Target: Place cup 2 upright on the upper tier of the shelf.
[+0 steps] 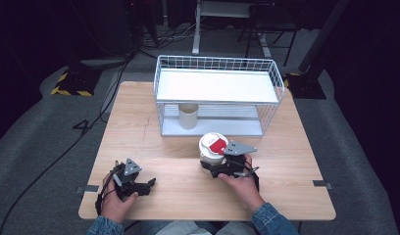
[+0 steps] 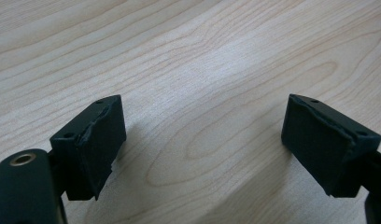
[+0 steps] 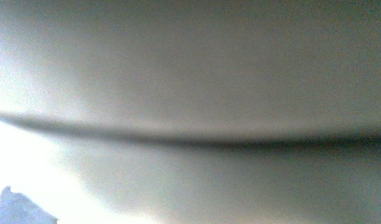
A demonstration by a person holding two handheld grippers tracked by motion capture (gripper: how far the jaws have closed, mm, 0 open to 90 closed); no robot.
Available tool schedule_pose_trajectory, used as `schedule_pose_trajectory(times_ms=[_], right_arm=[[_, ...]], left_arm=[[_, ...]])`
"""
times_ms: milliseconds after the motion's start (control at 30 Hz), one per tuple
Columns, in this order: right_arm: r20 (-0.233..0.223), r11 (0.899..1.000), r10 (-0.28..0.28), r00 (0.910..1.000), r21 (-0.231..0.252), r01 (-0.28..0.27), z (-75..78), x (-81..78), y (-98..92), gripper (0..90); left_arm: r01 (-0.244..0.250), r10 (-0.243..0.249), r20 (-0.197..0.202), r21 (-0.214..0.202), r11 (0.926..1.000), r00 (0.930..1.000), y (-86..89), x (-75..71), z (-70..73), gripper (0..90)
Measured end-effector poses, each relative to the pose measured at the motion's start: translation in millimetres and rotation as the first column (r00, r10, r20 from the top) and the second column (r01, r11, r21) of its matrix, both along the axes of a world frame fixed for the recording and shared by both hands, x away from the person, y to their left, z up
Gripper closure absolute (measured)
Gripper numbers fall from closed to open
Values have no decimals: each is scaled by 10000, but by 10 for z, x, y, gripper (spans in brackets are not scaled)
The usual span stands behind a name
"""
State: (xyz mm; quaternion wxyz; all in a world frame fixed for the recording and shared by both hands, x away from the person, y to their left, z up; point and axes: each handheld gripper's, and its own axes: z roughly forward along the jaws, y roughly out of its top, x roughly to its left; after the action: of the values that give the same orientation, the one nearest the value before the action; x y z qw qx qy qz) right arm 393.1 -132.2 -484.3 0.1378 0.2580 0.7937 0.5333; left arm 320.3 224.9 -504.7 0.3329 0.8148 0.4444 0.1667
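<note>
The right gripper [image 1: 211, 165] is up against a white tub [image 1: 212, 148] with a red label on its lid, near the middle of the wooden table [image 1: 139, 127], just in front of the wire shelf rack [image 1: 216, 93]. From the high view its jaws sit low on the tub's near side, but the hand and the grey plate hide the pads, so I can't tell whether they actually press on the tub yet. The left gripper [image 1: 150, 184] rests on the table well off to the person's left, near the front edge, holding nothing. A pale cup [image 1: 188, 116] stands on the rack's lower tier, behind the tub.

In the left gripper view the two black pads [image 2: 102, 144] stand wide apart with only bare wood grain between them.

The right gripper view is pressed so close that it is all blurred pale wall [image 3: 188, 84] with one dark curved line across it, most likely a seam or rim of the tub.

I'd guess the tub is light, thin plastic, smooth and a bit slippery, with a wall that gives if squeezed hard. The round side offers little flat to bite on, so I'd take it low on the body, under the lid's lip, squarely across the widest part, with moderate pressure.
</note>
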Motion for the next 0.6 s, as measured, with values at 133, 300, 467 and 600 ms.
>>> schedule_pose_trajectory(times_ms=[133, 300, 467, 600], right_arm=[[3, 10000, -47, 10000, -15, 47, 2, -7, 4, 125], [-30, 10000, -43, 10000, -56, 43, 9, -8, 5, 127], [-63, 9999, -110, 9999, -132, 109, 21, -12, 7, 128], [50, 9998, -177, 9998, -25, 177, 46, -8, -8, 129]], left_arm=[[-4, 4, 5, -1, 10000, 10000, 0, 0, 0, 144], [2, -2, -3, 2, 10000, 10000, 0, 0, 0, 144], [-1, 1, -3, -4, 10000, 10000, 0, 0, 0, 144], [-1, 1, -3, -2, 10000, 10000, 0, 0, 0, 144]])
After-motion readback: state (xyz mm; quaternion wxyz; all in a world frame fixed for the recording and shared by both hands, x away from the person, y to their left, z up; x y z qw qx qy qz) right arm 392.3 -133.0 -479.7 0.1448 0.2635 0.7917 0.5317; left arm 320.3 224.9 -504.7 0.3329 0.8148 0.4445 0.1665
